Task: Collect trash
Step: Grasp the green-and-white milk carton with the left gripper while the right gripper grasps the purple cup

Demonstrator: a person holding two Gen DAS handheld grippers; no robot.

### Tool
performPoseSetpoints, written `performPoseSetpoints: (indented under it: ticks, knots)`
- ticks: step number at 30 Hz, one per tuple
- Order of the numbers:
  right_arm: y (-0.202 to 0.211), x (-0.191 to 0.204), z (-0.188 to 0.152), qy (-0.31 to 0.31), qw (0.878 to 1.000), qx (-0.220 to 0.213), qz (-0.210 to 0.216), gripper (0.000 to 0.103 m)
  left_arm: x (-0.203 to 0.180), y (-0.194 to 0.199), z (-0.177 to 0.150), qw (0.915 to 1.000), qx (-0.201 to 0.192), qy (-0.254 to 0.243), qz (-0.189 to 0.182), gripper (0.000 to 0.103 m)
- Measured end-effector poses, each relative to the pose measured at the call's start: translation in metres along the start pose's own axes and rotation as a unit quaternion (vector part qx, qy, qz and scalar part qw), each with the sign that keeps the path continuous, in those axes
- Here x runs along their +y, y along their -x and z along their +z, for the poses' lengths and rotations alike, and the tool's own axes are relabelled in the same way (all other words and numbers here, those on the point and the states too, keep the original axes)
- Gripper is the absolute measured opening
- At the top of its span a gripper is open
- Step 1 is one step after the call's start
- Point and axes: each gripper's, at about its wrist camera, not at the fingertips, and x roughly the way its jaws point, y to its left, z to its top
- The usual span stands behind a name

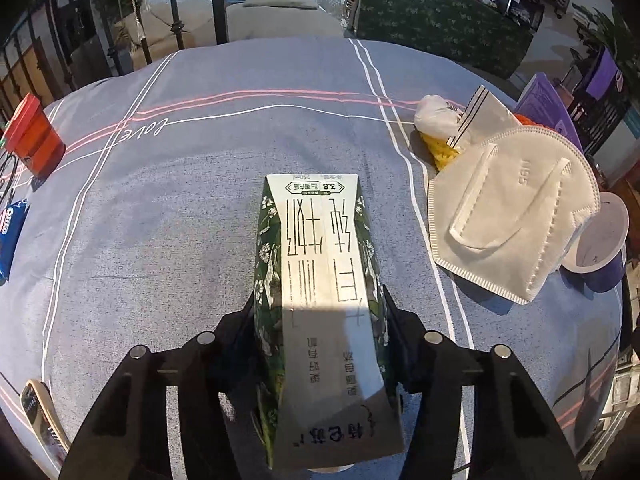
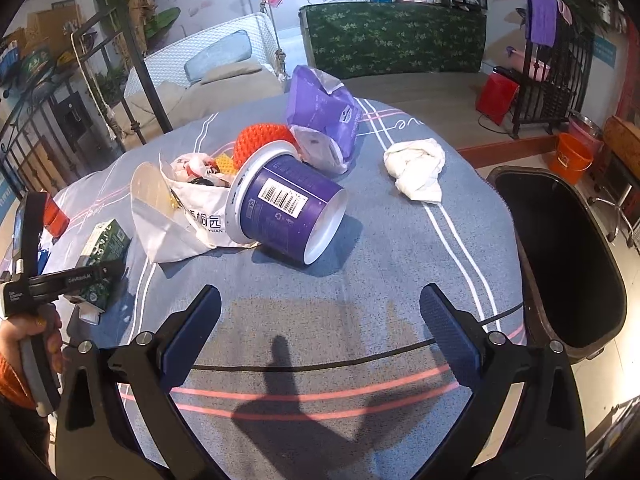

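The left gripper is clamping the green milk carton by its sides, the carton's long axis running forward along the fingers, above the tablecloth. The bin is lying beyond the purple cup. The right gripper is hanging wide open, empty, nearer the bin.

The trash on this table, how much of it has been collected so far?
Little looks done: the black bin beside the table shows nothing inside. In hand: the left hand-held gripper is closed on a green milk carton. The right hand-held gripper is open and holds nothing. Left on the table: the purple cup on its side, the white mask, the crumpled tissue and the purple bag.
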Motion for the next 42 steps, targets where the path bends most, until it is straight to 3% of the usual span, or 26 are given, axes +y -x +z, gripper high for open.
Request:
performPoseSetpoints:
  ticks: [7, 11, 14, 22, 24, 29, 37, 42]
  knots:
    - [-0.004, -0.001, 0.019, -0.037, 0.999, -0.007, 0.018, 0.098, -0.005, 0.017, -0.019, 0.9993, -0.031, 0.022, -0.004, 0.050]
    - [-0.011, -0.004, 0.040, -0.106, 0.994, -0.014, 0.033, 0.098, -0.011, 0.031, -0.032, 0.9976, -0.054, 0.040, -0.020, 0.050]
    - [-0.021, 0.000, 0.051, -0.138, 0.990, -0.003, 0.036, 0.098, -0.016, 0.039, -0.035, 0.9966, -0.063, 0.042, -0.035, 0.050]
    - [-0.067, 0.009, 0.062, -0.174, 0.984, 0.048, 0.000, 0.098, -0.024, 0.042, -0.045, 0.9957, -0.060, 0.033, -0.062, 0.050]
    - [-0.072, 0.007, 0.060, -0.175, 0.983, 0.054, -0.006, 0.093, -0.026, 0.043, -0.048, 0.9956, -0.059, 0.032, -0.065, 0.050]
    - [-0.079, 0.003, 0.047, -0.153, 0.986, 0.070, -0.003, 0.059, -0.033, 0.040, -0.052, 0.9952, -0.054, 0.027, -0.077, 0.050]
    - [-0.064, -0.008, 0.029, -0.136, 0.989, 0.035, 0.035, 0.058, -0.048, 0.043, -0.056, 0.9926, -0.066, 0.018, -0.100, 0.050]
    - [-0.043, -0.017, 0.021, -0.115, 0.993, 0.004, 0.035, 0.058, -0.065, 0.051, -0.060, 0.9899, -0.092, -0.003, -0.108, 0.050]
